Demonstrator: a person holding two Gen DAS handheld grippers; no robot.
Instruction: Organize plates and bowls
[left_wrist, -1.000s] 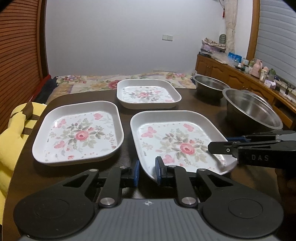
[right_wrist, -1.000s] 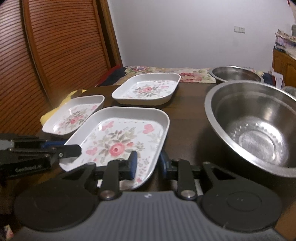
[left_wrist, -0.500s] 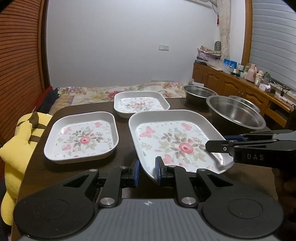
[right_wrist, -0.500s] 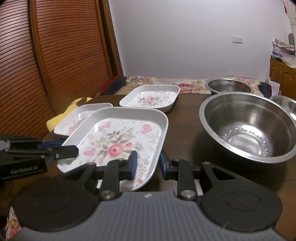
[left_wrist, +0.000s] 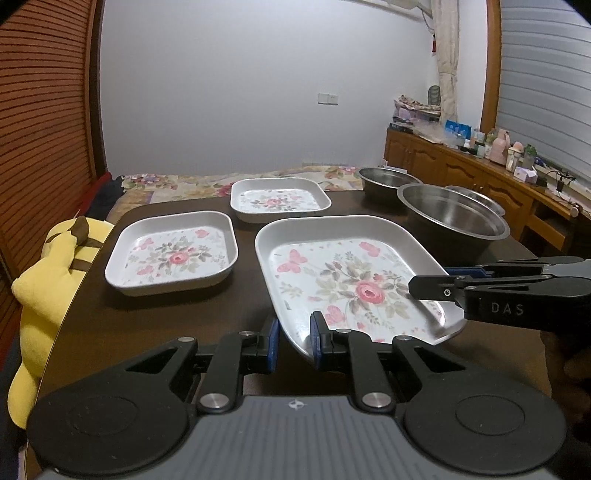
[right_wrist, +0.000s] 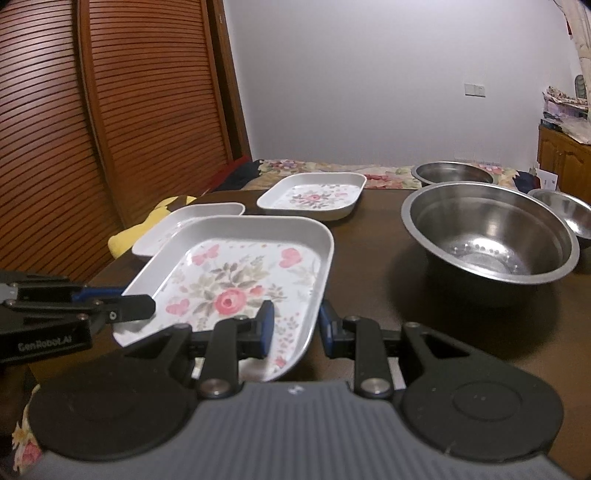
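Above the dark table (left_wrist: 177, 325): large floral tray (left_wrist: 354, 280), corners pinched by left gripper (left_wrist: 293, 341) and right gripper (right_wrist: 295, 325), both narrow. Step: carrying. Next, by judgement: level lowering onto a smaller floral tray (left_wrist: 171, 254).

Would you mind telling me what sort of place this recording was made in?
Probably a lived-in bedroom at home: a floral bedspread lies beyond the dark table, and a wooden sideboard carries bottles and clutter.

"DAS", "GenRobot.AI" on tongs (left_wrist: 509, 308) (right_wrist: 55, 345)
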